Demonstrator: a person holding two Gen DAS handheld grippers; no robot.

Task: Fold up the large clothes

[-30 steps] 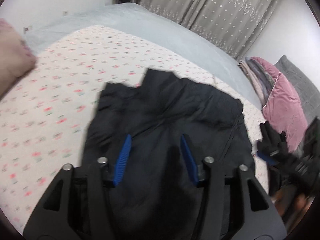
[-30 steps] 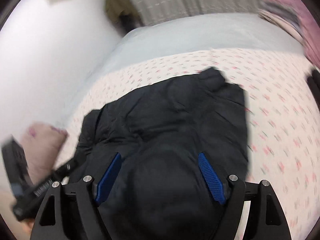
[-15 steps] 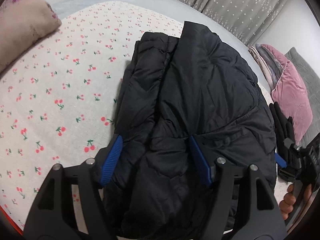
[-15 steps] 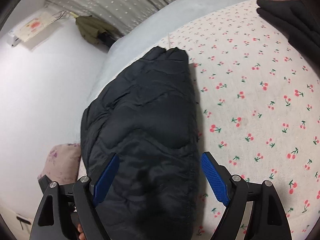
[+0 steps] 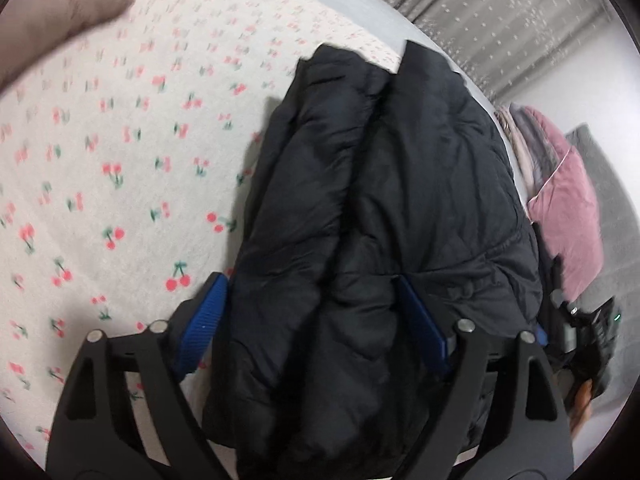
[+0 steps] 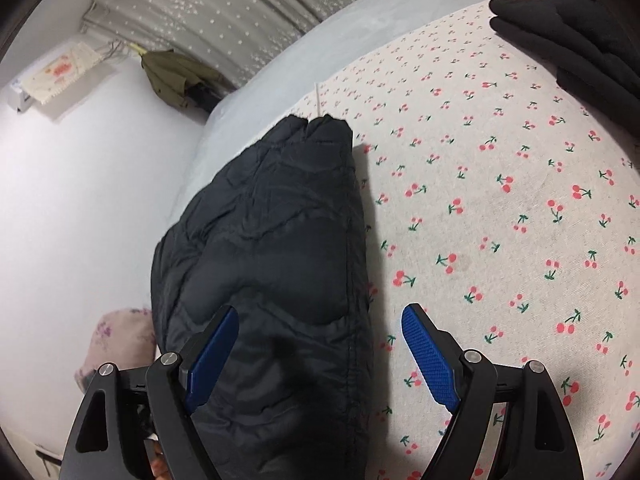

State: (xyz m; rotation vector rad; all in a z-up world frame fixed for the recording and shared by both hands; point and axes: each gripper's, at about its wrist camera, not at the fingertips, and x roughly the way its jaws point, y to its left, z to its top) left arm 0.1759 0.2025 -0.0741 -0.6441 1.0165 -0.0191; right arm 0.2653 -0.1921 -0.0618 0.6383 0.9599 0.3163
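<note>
A black puffer jacket (image 5: 384, 208) lies folded into a long, narrow bundle on the cherry-print bed sheet (image 5: 120, 184). My left gripper (image 5: 312, 312) straddles its near end. Its jaws are opening: the left pad stands beside the jacket's edge and the right pad rests in a fold. In the right wrist view the same jacket (image 6: 272, 248) runs away from me along the bed's left side. My right gripper (image 6: 320, 344) is open over the jacket's right edge, one pad above the fabric and the other above bare sheet (image 6: 500, 208). The right gripper (image 5: 580, 332) also shows at the far right of the left wrist view.
A pink cushion and stacked folded blankets (image 5: 560, 200) sit to the right of the jacket. A pinkish pillow (image 5: 60, 8) lies at the top left. Dark clothing (image 6: 580, 32) rests on the sheet's far right. Grey curtains (image 6: 240, 20) and an olive garment (image 6: 172, 76) hang behind the bed.
The jacket went from a wide, loose spread to a narrow folded bundle lying on the sheet. Both grippers came lower over its near end, and the left jaws widened.
</note>
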